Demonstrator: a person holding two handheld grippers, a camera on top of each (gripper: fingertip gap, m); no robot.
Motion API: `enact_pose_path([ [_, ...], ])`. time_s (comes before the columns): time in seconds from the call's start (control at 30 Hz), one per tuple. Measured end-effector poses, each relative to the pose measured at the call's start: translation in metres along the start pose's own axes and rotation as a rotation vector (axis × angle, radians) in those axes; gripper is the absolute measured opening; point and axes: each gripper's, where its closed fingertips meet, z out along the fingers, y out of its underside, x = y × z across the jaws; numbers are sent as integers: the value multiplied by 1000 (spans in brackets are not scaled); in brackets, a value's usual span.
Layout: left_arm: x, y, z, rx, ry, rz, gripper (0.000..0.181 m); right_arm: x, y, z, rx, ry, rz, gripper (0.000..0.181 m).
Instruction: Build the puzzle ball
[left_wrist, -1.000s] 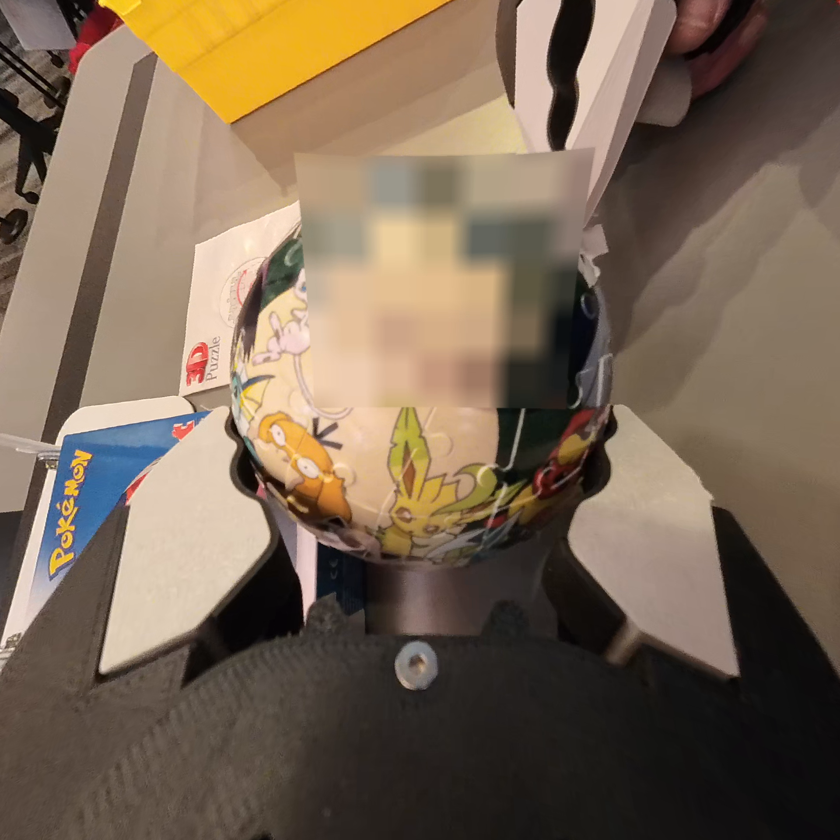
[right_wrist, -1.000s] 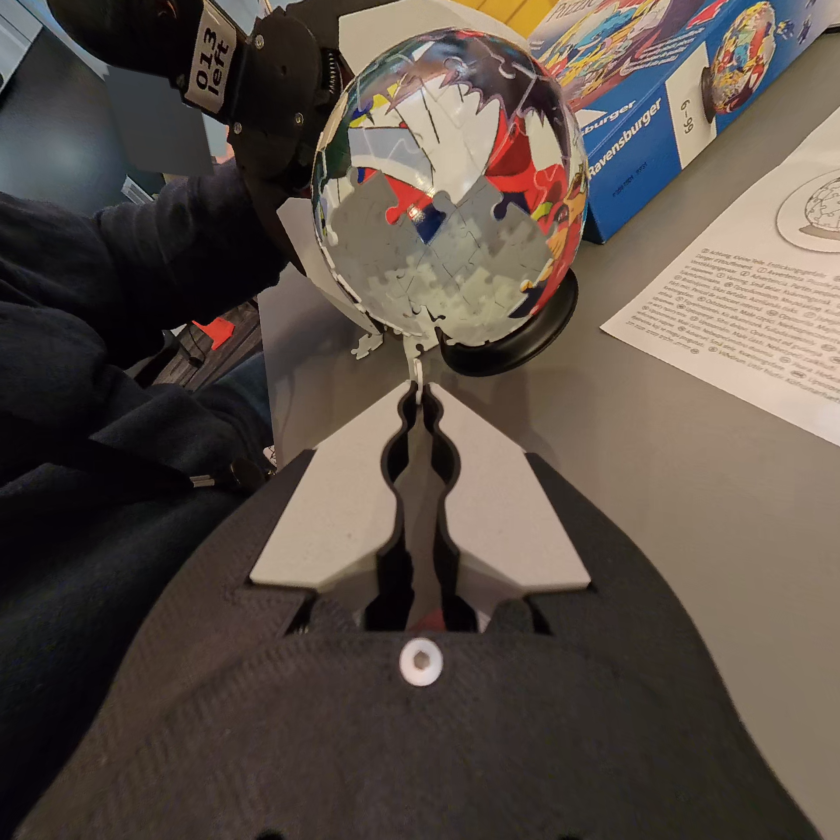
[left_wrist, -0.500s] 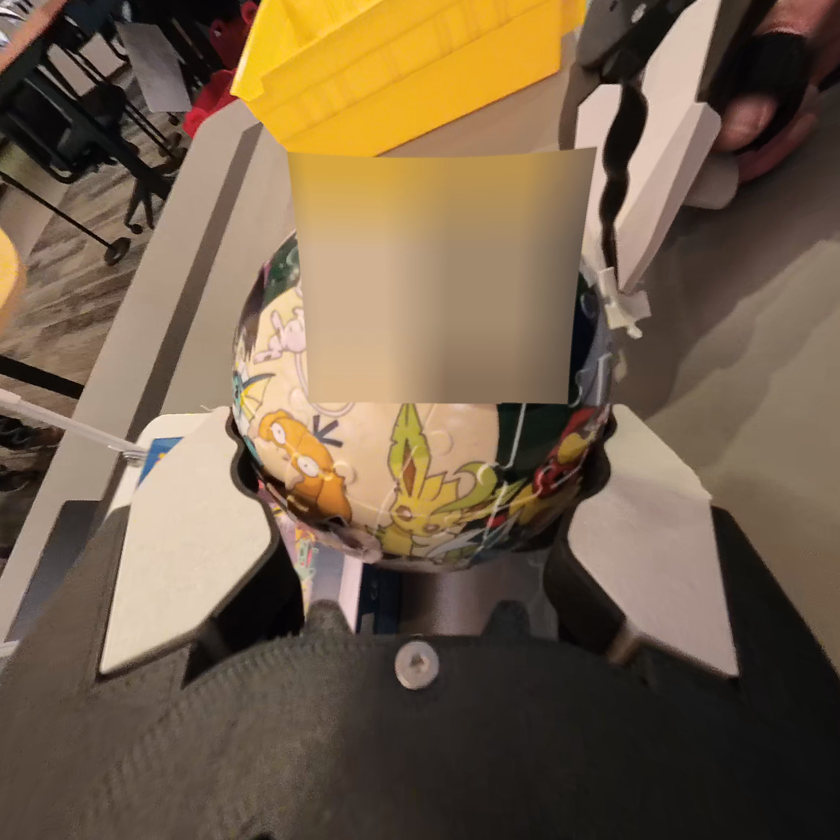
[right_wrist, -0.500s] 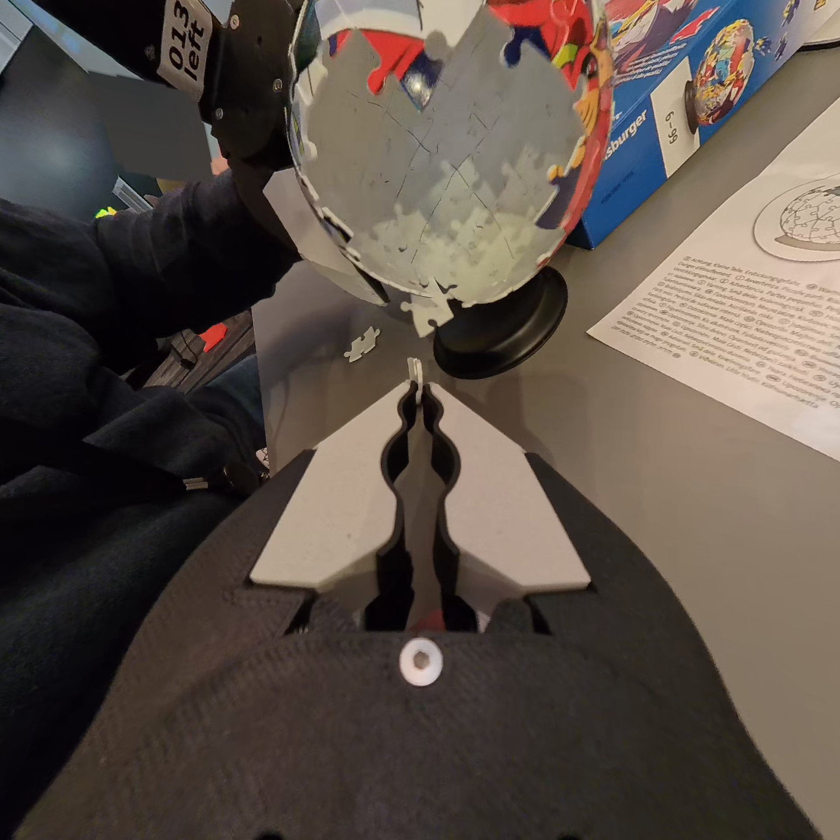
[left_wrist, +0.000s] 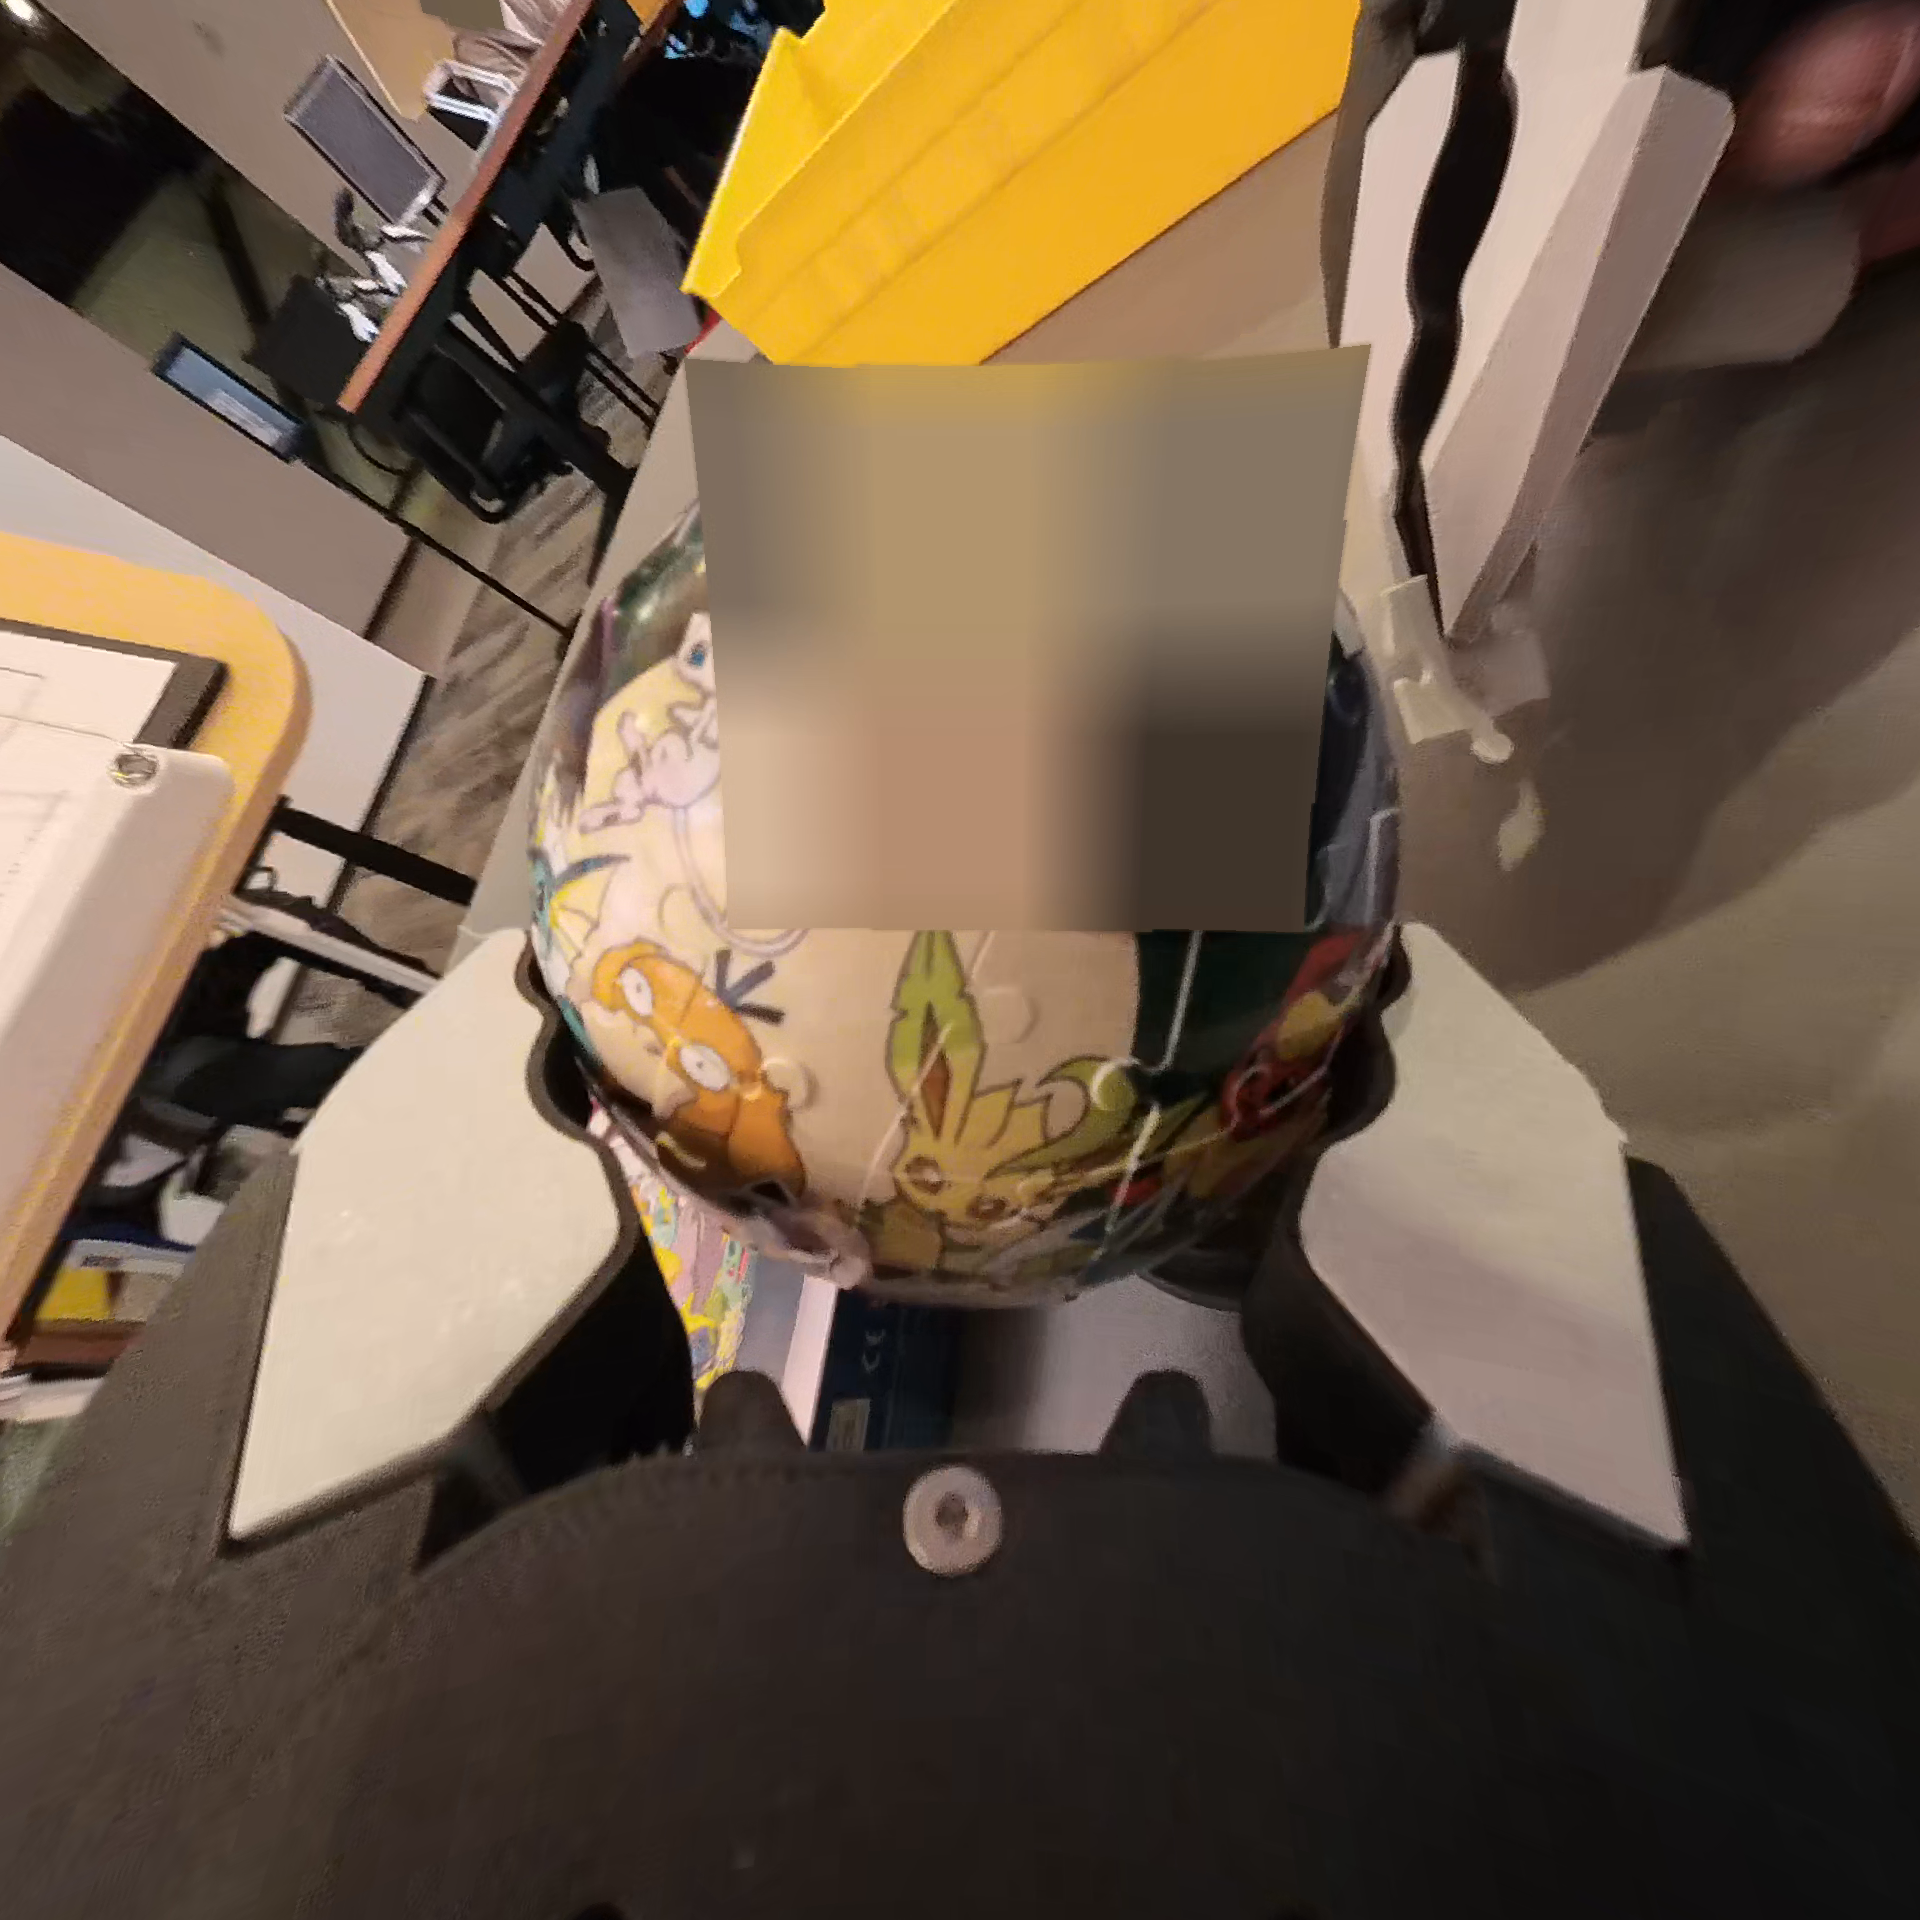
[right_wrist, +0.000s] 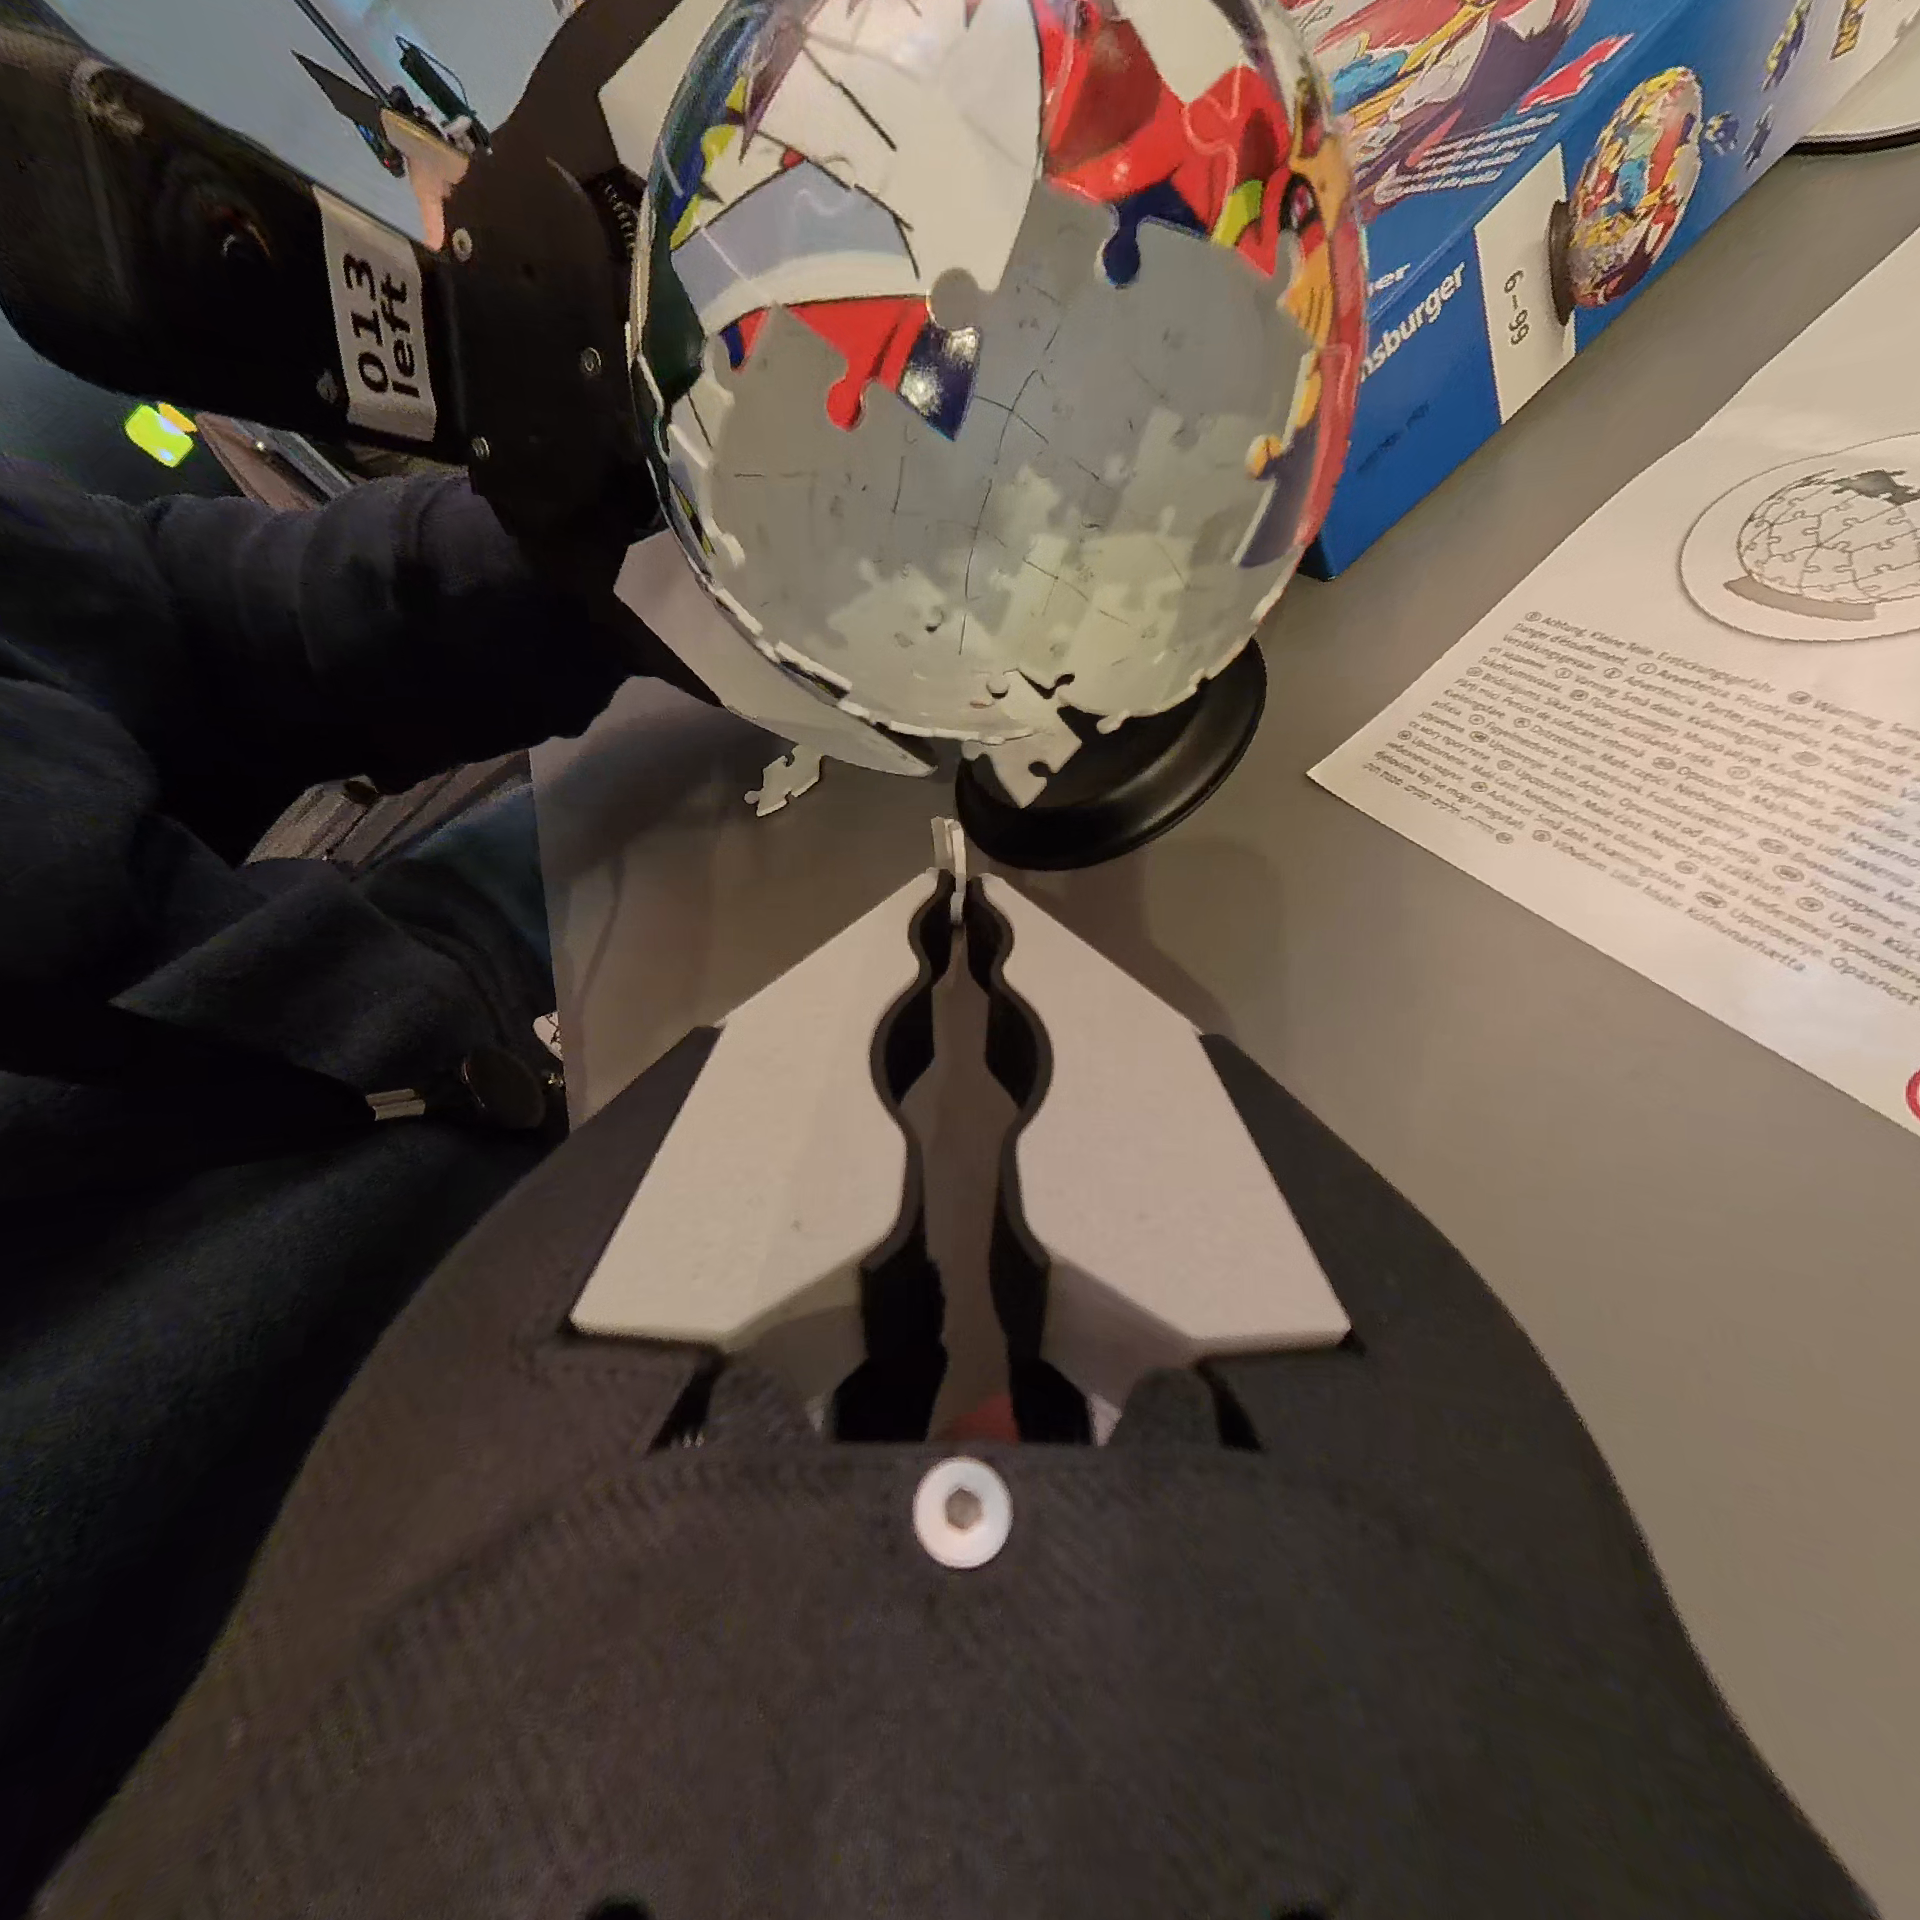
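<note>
Above the grey table, the left gripper clamps the ball from both sides, fingers spread wide around its lower half. Ball is lifted off the table, tilted, its open side facing the right wrist camera: a jagged hole shows the pale inner backs of the pieces, with printed red, white and blue outer pieces around the edge. In the right wrist view the left gripper sits at the ball's left, held by a dark-sleeved arm.

Right gripper is pressed nearly together, pinching a small white piece edge-on at its tips, just below the ball's lower rim, not touching it. From the left wrist view the same gripper hangs at the ball's upper right with the piece at its tip, just beside the ball's edge.

Black stand rests on the table under and behind the ball. One loose piece lies on the table to the stand's left. Blue box sits behind, paper sheet to the right. Yellow bin beyond the ball in the left wrist view.
</note>
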Motion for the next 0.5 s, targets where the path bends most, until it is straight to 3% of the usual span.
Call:
enact_pose_path([
  [0.5, -2, 3, -11, 18, -124, -25, 139, 16, -5, 10, -58, 114, -148, 0],
])
